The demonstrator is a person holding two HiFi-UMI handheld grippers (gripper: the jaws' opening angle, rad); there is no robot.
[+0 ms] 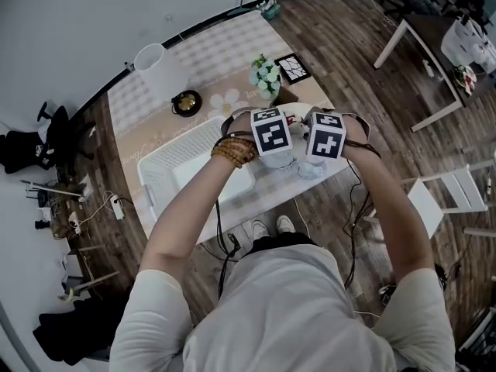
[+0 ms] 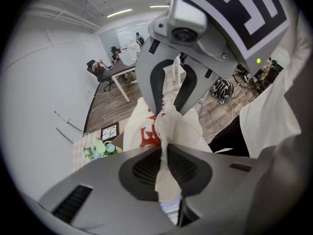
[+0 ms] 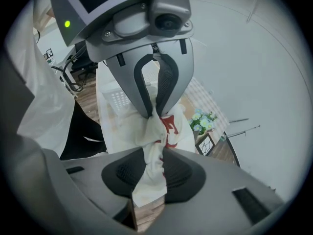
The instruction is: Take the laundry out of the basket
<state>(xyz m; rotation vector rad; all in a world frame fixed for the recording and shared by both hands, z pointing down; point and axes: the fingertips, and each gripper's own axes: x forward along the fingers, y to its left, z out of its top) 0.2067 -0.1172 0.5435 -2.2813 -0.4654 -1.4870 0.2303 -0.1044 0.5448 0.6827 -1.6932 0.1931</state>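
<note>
Two arms reach forward together; left gripper [image 2: 165, 153] and right gripper [image 3: 155, 155], angled steeply down, each pinch the garment [image 2: 188, 129].

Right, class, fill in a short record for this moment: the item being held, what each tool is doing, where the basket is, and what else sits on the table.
held item: white cloth with red print, bunched up
left tool: shut on the cloth
right tool: shut on the same cloth
basket: white, on the table, left of both tools in the head view
also on table: flowers, beyond the tools
</note>
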